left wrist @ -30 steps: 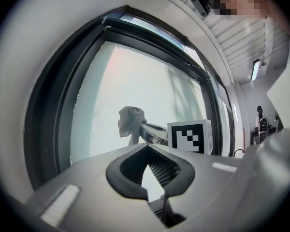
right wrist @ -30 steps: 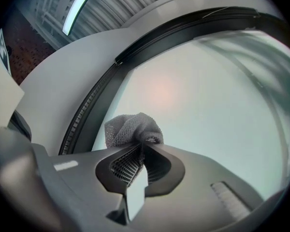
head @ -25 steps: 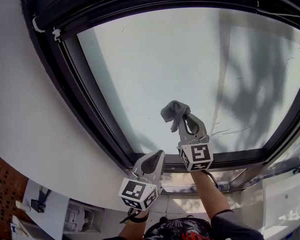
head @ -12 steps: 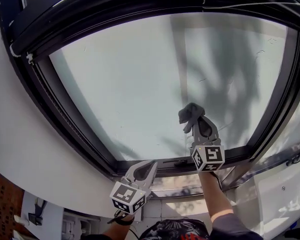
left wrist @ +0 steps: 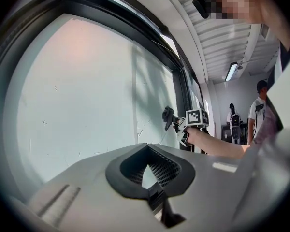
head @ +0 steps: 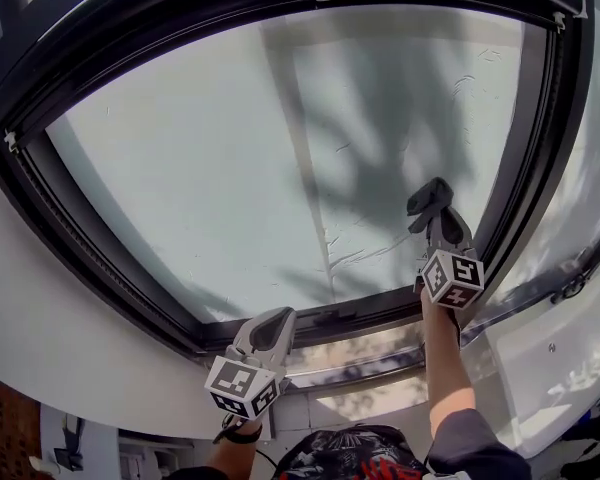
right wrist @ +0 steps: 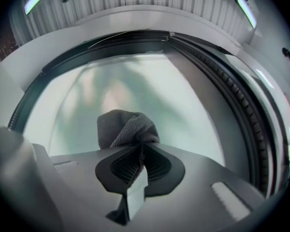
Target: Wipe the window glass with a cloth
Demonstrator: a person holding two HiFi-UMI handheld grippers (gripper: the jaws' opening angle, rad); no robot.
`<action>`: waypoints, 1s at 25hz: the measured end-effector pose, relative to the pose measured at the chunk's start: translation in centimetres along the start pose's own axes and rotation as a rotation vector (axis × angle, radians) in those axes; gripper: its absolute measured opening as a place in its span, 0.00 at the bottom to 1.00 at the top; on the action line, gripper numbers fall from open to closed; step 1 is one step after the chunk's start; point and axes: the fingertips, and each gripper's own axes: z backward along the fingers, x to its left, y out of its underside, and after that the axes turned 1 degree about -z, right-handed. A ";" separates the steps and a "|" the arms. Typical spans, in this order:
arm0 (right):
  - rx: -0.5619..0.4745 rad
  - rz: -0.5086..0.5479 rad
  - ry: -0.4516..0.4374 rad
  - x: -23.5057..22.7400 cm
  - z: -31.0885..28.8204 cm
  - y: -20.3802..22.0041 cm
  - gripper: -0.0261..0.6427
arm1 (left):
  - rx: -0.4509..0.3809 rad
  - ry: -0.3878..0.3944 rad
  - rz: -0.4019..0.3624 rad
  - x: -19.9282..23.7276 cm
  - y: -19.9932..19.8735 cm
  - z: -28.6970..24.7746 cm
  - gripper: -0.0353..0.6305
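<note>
Grey cloth, soft and bunched into a wad, pinched tight between the fingers of the right gripper. Looks pressed against the window glass low on the right side, just beside the dark frame. Probably mid-wipe, going by the scratchy smears right next to the wad and the big stretch of pane off to the left. Should handle easy: light, floppy, zero chance of breaking, but prone to slipping out or folding over if dragged hard. Best held deep in the bunch rather than by a corner, pretty much like now. Worth going gentle too, to keep hard plastic off the pane. Left gripper parked down at the bottom edge of the frame, well apart from the cloth, fingers closed together on nothing.
</note>
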 end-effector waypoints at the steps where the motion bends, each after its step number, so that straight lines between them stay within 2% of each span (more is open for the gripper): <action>1: 0.006 0.003 0.039 -2.0 0.1 -0.2 0.06 | -0.005 -0.010 0.003 0.2 0.0 -0.1 0.06; 5: 0.048 0.008 0.215 -10.2 0.6 -0.1 0.06 | -0.004 -0.085 0.019 2.2 0.5 0.1 0.06; 7: 0.071 0.014 0.273 -13.0 0.8 0.4 0.06 | 0.005 -0.111 0.030 2.9 1.0 0.5 0.06; 9: 0.079 0.016 0.282 -13.4 0.8 0.6 0.06 | 0.015 -0.130 0.040 3.3 1.5 0.9 0.06; 11: 0.061 0.008 0.231 -11.0 0.7 0.6 0.06 | 0.020 -0.149 0.046 3.4 1.7 1.4 0.06; 13: 0.021 0.018 0.126 -6.0 0.9 0.2 0.06 | 0.020 -0.163 0.048 3.5 1.8 1.9 0.06; 15: -0.015 0.053 -0.018 1.2 1.2 0.0 0.06 | 0.015 -0.171 0.047 3.8 1.7 2.2 0.06; 17: -0.038 0.086 -0.207 10.4 1.4 0.5 0.06 | 0.005 -0.194 0.038 4.5 1.5 3.1 0.06; 20: -0.021 0.067 -0.545 25.9 2.6 3.3 0.06 | -0.006 -0.302 0.030 6.6 1.4 7.0 0.06; 21: -0.007 0.063 -0.630 30.3 3.3 4.4 0.06 | -0.011 -0.338 0.033 7.4 1.5 8.4 0.06; 23: 0.025 0.056 -0.746 37.5 4.5 6.7 0.06 | -0.027 -0.404 0.035 9.0 1.6 11.4 0.06; 25: 0.062 0.044 -0.815 43.6 5.5 9.0 0.06 | -0.037 -0.473 0.026 10.8 1.8 15.2 0.06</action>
